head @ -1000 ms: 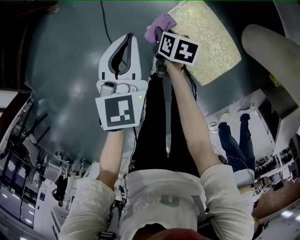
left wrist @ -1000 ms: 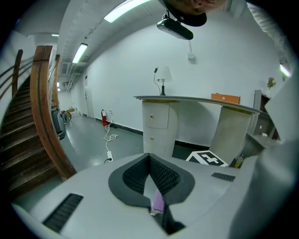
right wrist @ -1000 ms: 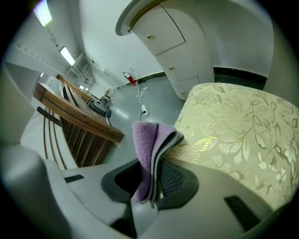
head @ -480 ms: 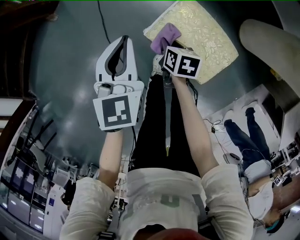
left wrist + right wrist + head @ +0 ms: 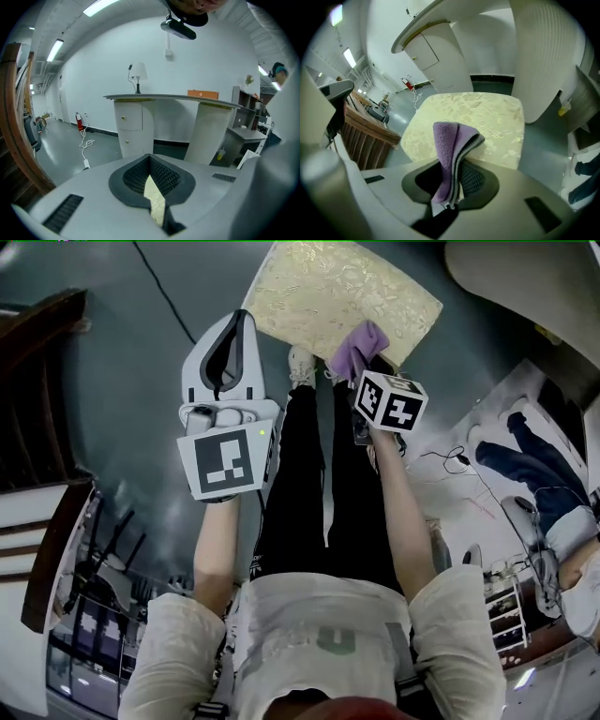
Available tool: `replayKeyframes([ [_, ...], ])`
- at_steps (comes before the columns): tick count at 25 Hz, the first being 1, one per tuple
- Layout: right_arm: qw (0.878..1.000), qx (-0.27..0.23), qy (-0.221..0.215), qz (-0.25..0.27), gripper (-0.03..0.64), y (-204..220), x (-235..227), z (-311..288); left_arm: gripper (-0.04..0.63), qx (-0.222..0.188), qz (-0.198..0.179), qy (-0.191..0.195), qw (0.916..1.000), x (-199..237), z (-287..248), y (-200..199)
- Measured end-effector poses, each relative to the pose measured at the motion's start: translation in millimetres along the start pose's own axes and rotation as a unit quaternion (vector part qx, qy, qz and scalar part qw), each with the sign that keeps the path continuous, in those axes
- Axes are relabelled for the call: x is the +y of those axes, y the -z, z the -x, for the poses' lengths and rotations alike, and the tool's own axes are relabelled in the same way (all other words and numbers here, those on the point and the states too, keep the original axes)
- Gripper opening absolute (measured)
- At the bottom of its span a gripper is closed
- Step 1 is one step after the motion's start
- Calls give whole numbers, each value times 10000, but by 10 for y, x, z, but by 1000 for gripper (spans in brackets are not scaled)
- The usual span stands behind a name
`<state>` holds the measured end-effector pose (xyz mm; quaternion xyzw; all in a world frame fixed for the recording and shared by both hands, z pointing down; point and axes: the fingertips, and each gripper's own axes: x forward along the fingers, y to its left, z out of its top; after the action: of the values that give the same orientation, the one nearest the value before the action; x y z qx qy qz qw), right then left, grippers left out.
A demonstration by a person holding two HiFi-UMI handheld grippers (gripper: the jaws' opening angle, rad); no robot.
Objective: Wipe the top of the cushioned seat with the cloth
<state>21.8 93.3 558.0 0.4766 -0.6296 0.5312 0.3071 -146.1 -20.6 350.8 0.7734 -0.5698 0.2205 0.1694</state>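
right gripper jaws clenched on purple cloth over cushioned seat
cloth sticks up folded between jaws; left gripper jaws together, empty

I can't read any word, number or brand name on my feed. The square marker on the left tool, left of centre in the head view, and the marker cube on the right tool, just right of centre, show black-and-white patterns only, no letters. The greenish print on the shirt at the bottom is too blurred to read.
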Motion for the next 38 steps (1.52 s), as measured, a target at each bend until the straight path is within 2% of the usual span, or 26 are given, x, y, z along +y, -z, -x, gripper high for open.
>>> replayKeyframes([
  [8,9993,-6,342,-144,92,260,-736,380,6,4,-437,567,9974,-591,-300,-108],
  [14,9979,75,639,28,91,370,-1058,461,6,-127,-426,830,9956,-1006,-409,-168],
  [22,9951,257,952,-26,91,478,-1218,408,6,14,-458,774,9959,-1097,-379,-113],
  [29,9932,435,1082,-41,91,528,-1304,368,6,-111,-421,689,9967,-1111,-358,-237],
  [33,9941,147,1068,-114,91,239,-1162,502,6,-196,-457,640,9967,-1112,-275,-394],
  [38,9921,-895,859,169,91,-712,-595,1248,6,-458,-408,427,9972,-1086,45,-1028],
])
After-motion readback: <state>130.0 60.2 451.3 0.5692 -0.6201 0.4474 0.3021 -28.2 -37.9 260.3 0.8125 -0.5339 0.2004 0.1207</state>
